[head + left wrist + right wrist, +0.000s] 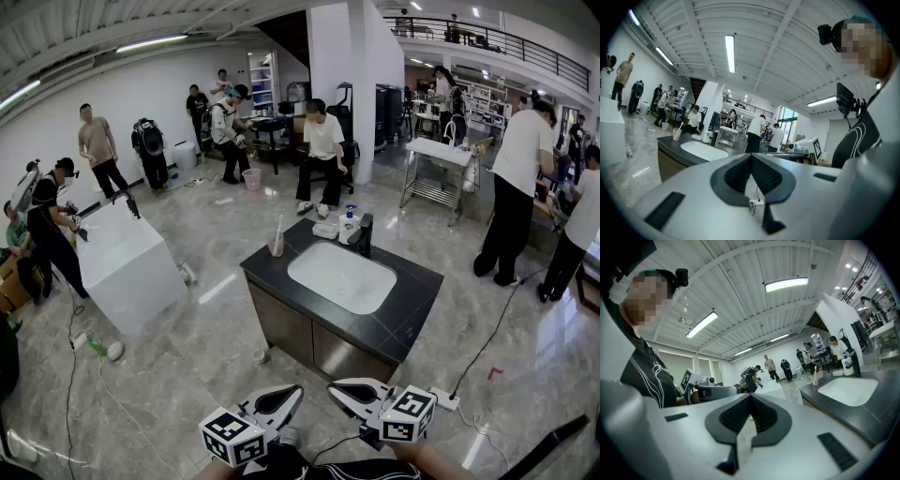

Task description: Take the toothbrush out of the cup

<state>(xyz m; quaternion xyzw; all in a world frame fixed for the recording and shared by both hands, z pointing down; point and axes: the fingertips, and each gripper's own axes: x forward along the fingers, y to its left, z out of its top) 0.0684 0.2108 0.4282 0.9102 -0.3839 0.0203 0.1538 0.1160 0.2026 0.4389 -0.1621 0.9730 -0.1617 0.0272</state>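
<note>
Colours noted: counter (417, 314) black top, grey-brown front. sink (342, 277) white. cup (277, 247) pale pink, toothbrush (279, 227) white. left gripper (296, 391) and right gripper (334, 386) white shells, black pads, black-and-white square markers. floor (206, 347) grey, marbled.

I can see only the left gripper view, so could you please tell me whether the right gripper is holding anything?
Observer: No, the right gripper has its jaws together, with nothing between them.
Operator: Thank you. How do the two grippers sit relative to the vanity?
Observer: In the head view, the left gripper sits beside the right one at the bottom edge, with a stretch of floor between them and the vanity.
</note>
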